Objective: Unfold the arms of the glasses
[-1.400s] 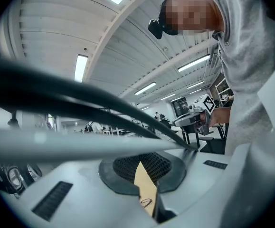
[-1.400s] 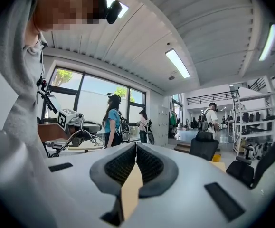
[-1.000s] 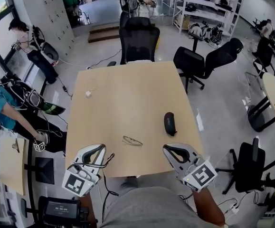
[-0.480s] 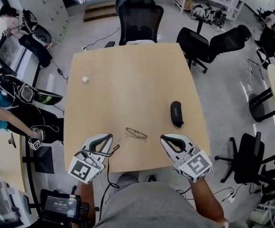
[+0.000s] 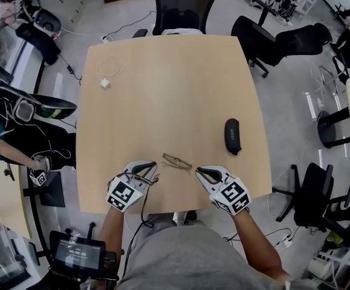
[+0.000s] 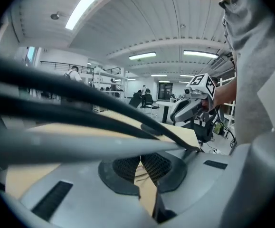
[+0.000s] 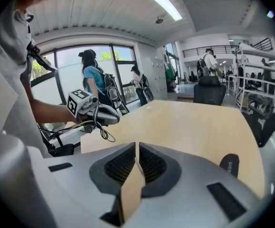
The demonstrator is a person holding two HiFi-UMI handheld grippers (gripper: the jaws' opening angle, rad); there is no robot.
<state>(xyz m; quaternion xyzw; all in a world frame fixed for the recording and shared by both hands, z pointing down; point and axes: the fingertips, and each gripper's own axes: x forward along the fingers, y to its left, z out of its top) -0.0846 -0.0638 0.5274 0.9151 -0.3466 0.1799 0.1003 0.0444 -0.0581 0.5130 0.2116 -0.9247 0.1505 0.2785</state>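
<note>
The thin, dark wire-framed glasses (image 5: 176, 161) lie flat on the light wooden table (image 5: 168, 89), in the lower middle of the head view, close to the table's near edge. They show as a slim, compact outline with clear lenses, slanting a little from upper left to lower right. The arms seem to be folded in against the front, though the glasses are too small in the frame to say more.

The left gripper (image 5: 153, 165), grey and white with a square-marker cube, sits in the lower left-centre of the head view, its tips near the left end of the glasses but apart from them. In the left gripper view its jaws (image 6: 139, 158) stand together, with only a sliver of table showing between the ribbed black pads and nothing held. Black cables cross the upper part of that view.

The right gripper (image 5: 199, 171), of the same build, sits lower right of centre, its tips just below and to the right of the glasses, not touching them. In the right gripper view its jaws (image 7: 137, 148) are likewise closed on nothing.

A black oblong glasses case (image 5: 233, 136) lies at the right of the table, well apart from the glasses. A small white plug with a coiled white cable (image 5: 105, 83) lies towards the table's upper left corner.
</note>
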